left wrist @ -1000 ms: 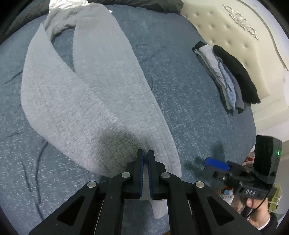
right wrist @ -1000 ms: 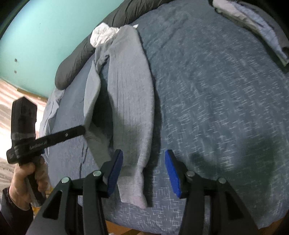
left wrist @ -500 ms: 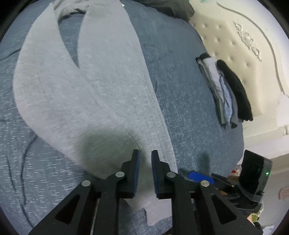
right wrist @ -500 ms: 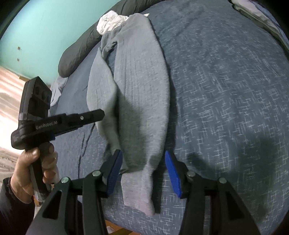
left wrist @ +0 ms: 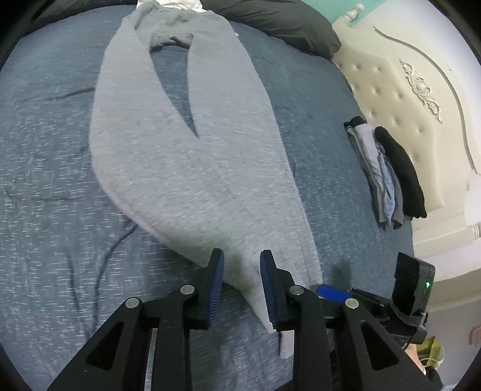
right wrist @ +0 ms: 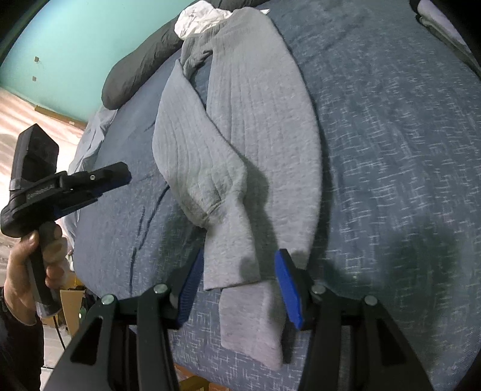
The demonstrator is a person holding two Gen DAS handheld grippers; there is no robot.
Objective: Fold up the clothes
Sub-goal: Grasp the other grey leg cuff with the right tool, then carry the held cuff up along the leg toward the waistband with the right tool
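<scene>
Change since a second ago: the left tool [left wrist: 242, 288] was pinched shut over the near end of the grey trousers [left wrist: 186, 156]; now its jaws are opening and it has slid sideways along the hem. The trousers lie flatter, both legs closer together. The right tool [right wrist: 239, 288] has crept closer over the cuffs, its gap unchanged.

Left tool state: released and opening; cloth shows between its blue pads, but the pads do not press on it.

Right tool state: released, jaws standing apart either side of the cuffs, nothing gripped.

Trousers, place: spread on the bed [left wrist: 45, 180], the cuffs at the near edge directly under both tools, the waist at the far end by the dark pillow [left wrist: 276, 21].

Long axis: runs straight away from both tools, cuff near, waist far. From the right wrist view one leg lies crossed over the other just ahead of the tool, its cuff [right wrist: 231, 267] on top.

Deciding relation: both tools sit at the same end, the cuff end. The left tool is at the left side of the hem, the right tool straddles the stacked cuffs.

Nearer hand: neither clearly; each is just above its own part of the hem.

Judgement on next move: likely a fresh pinch on the cuffs, then carrying them away towards the waist.

Bystander: a stack of folded clothes [left wrist: 387, 174], well off to the right by the headboard [left wrist: 405, 90].
</scene>
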